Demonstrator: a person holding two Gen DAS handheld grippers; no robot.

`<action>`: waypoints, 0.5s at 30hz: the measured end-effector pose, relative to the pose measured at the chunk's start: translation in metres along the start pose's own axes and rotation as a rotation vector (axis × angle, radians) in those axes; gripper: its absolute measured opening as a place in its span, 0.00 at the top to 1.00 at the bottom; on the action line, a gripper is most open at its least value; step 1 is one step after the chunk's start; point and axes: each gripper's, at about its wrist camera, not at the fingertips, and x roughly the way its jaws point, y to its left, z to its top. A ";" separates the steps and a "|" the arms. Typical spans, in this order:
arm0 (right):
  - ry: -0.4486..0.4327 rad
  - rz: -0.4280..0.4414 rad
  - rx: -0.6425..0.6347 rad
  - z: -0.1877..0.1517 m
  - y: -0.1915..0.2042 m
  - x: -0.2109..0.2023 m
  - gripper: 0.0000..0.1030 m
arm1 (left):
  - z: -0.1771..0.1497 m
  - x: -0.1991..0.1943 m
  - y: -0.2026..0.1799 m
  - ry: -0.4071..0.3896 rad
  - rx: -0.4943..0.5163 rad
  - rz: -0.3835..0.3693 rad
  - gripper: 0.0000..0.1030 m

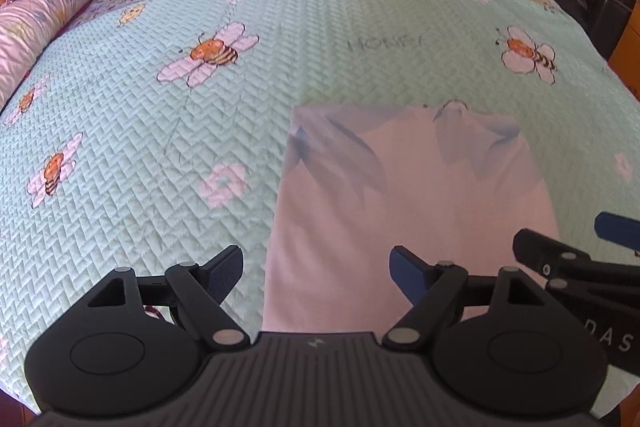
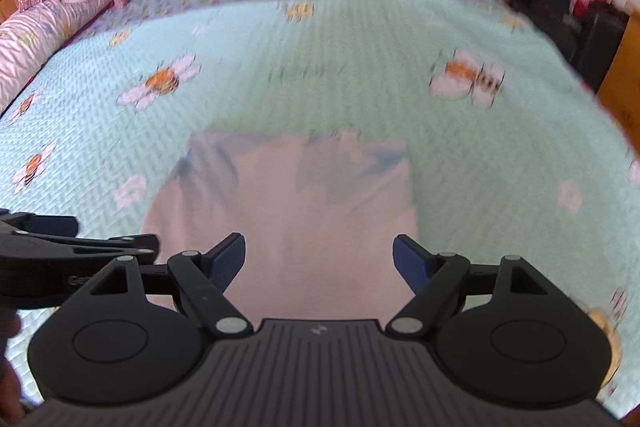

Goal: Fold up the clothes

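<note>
Hovering side by side above the near end of the pale pink shirt (image 1: pixel 416 211), your left gripper (image 1: pixel 316 273) and right gripper (image 2: pixel 319 261) both gape empty, probably lined up to pinch its hem. It lies flat on the bee-print quilt (image 1: pixel 160 131), sleeves folded inward, collar at the far end.

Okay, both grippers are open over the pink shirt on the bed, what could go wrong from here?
1. The left gripper straddles the pink shirt's left edge, so closing there might pinch the bee-print quilt too.
2. The right gripper hangs close beside the left, so the two may bump.
3. The shirt looks already folded into a panel; a grab on one layer could undo it.
</note>
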 end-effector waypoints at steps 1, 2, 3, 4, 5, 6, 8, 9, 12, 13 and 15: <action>0.015 0.008 0.013 -0.003 -0.001 0.001 0.21 | -0.003 0.001 0.000 0.001 -0.001 -0.002 0.19; 0.030 0.016 0.026 -0.006 -0.002 0.002 0.21 | -0.005 0.001 0.000 0.002 -0.002 -0.003 0.19; 0.026 0.013 0.030 -0.010 -0.002 0.002 0.21 | -0.007 0.001 0.000 0.003 -0.001 -0.002 0.19; 0.027 0.006 0.031 -0.012 -0.002 0.002 0.21 | -0.008 0.001 0.000 0.005 0.000 -0.002 0.19; 0.041 0.004 0.029 -0.014 -0.001 0.002 0.21 | -0.009 0.002 0.000 0.012 -0.002 -0.002 0.19; 0.055 0.003 0.028 -0.016 0.000 0.003 0.21 | -0.010 0.002 0.001 0.023 -0.004 -0.003 0.19; 0.125 0.006 0.022 -0.017 0.003 0.006 0.21 | -0.010 0.004 0.002 0.072 -0.011 -0.009 0.19; 0.161 0.004 0.021 -0.017 0.004 0.007 0.21 | -0.010 0.006 0.003 0.100 -0.016 -0.014 0.19; 0.249 -0.005 0.013 -0.017 0.009 0.011 0.21 | -0.014 0.012 0.006 0.206 -0.039 -0.026 0.19; 0.264 -0.007 0.012 -0.017 0.010 0.011 0.21 | -0.015 0.014 0.007 0.227 -0.048 -0.031 0.19; 0.289 -0.010 0.007 -0.020 0.013 0.013 0.21 | -0.018 0.017 0.010 0.269 -0.062 -0.039 0.19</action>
